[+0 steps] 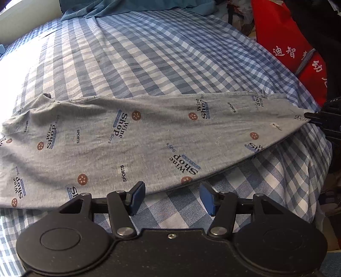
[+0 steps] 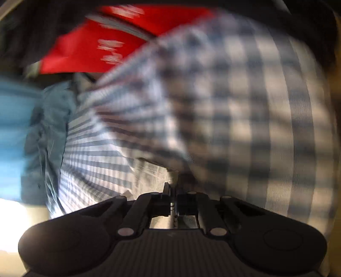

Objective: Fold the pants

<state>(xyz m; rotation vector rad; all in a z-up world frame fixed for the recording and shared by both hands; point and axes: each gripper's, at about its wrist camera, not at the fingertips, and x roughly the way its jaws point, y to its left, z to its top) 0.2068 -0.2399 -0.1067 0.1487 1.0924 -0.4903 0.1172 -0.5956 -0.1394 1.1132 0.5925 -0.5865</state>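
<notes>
Across the checked sheet [image 1: 149, 53] lie the pants [image 1: 127, 138], my left gripper [image 1: 172, 197] empty and wide at six o'clock, my right gripper [image 2: 173, 200] pinching their three-o'clock corner.

The left gripper [image 1: 172, 199] points steeply down with its blue pads [image 1: 137, 199] spread and nothing between them; the right gripper [image 2: 173, 199] is clamped tight on cloth

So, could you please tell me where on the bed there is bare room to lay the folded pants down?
Free: checked sheet between the pants' far hem and the teal cloth. Crowded: red fabric borders the right side.
</notes>
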